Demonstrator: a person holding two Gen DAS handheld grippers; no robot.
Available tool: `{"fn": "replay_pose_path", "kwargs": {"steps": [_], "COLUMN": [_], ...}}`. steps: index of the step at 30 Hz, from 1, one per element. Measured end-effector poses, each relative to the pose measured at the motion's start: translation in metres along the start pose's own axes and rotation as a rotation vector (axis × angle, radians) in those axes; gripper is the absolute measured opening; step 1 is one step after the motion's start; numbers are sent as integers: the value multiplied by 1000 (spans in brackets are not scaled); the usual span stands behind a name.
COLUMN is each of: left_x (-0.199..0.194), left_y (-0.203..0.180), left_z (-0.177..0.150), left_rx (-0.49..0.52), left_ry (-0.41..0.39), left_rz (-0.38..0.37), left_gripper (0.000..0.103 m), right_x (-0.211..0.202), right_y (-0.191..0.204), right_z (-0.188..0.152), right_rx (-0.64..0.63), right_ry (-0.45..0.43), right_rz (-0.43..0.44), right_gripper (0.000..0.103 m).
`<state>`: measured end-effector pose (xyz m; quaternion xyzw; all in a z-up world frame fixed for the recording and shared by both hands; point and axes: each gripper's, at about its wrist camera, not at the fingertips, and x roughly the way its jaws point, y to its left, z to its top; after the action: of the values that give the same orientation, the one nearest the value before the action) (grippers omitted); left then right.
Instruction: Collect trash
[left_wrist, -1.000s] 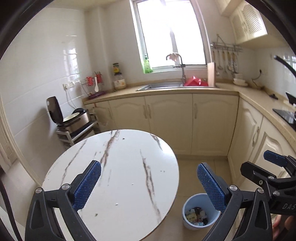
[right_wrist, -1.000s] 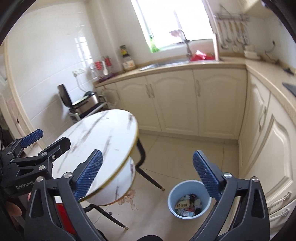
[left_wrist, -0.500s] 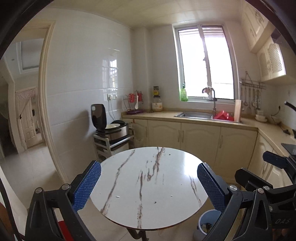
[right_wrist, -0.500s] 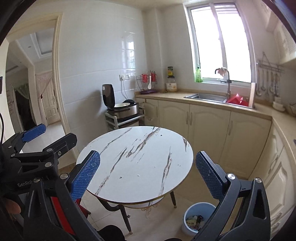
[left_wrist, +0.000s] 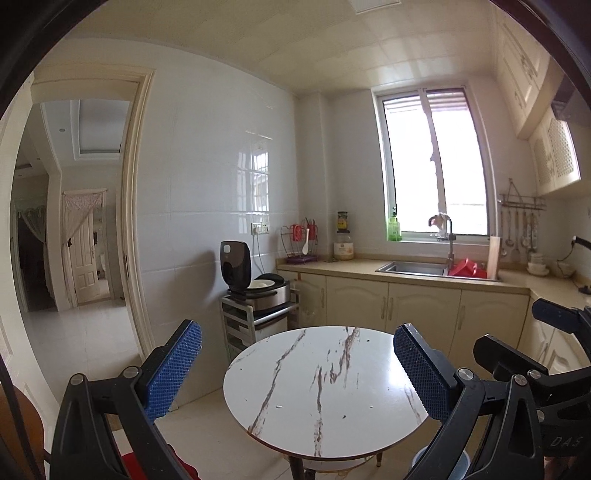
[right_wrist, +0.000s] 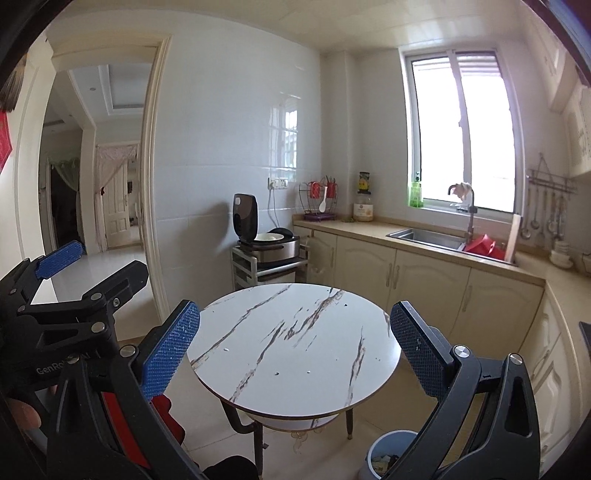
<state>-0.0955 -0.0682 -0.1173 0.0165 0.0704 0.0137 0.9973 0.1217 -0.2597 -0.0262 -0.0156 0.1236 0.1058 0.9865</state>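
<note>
Both the left gripper (left_wrist: 297, 373) and the right gripper (right_wrist: 295, 349) hang with fingers spread wide and nothing between them. The trash sits in the blue bin (right_wrist: 388, 456) on the floor, below and just inside the right gripper's right finger. The round marble worktop (right_wrist: 295, 354) ahead between the fingers carries only small crumbs (right_wrist: 277, 373), probably too fine to pinch. To finish well, I would check the worktop for missed pieces and keep both pairs of fingers clear of the rim. Beyond are a sink (left_wrist: 417, 267), a window (left_wrist: 432, 166) and a doorway (left_wrist: 77, 206).
</note>
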Motion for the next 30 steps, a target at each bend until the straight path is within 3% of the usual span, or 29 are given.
{"fn": "replay_pose_path", "kwargs": {"steps": [7,30], "left_x": [-22,21], "left_y": [-8,-7], "left_z": [-8,-9], "left_rx": [6,26], "left_ry": [-34,-46], "left_rz": [4,2], "left_gripper": [102,102], "right_x": [-15,-23], "right_y": [1,-11], "right_z": [1,-6], "right_rx": [-18,10], "right_ry": [-39,-43], "right_rz": [-37,-51], "right_gripper": [103,103]}}
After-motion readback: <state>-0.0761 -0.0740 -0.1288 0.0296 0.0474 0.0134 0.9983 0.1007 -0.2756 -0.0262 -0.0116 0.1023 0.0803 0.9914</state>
